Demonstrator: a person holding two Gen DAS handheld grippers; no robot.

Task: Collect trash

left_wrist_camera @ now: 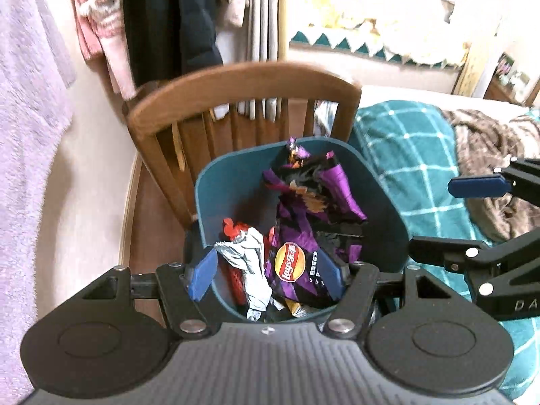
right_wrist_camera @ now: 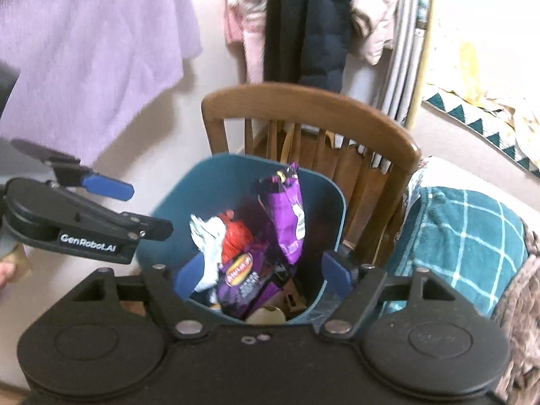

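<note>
Left gripper point(left_wrist_camera: 266, 275) hangs over the teal bin point(left_wrist_camera: 216, 182), jaws apart, nothing between the blue pads. Down in the bin: a purple chip bag point(left_wrist_camera: 314, 199) standing tall at twelve o'clock, a crumpled silver wrapper point(left_wrist_camera: 249, 256) and a red wrapper point(left_wrist_camera: 233, 229) toward nine. Wooden chair point(left_wrist_camera: 236, 84) just behind the bin. Right gripper point(left_wrist_camera: 449, 216) pokes in at three o'clock, over the teal checked blanket point(left_wrist_camera: 405, 141).

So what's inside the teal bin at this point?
The teal bin holds a purple chip bag, a crumpled silver wrapper and a red wrapper. Whatever lies beneath them is covered.
</note>
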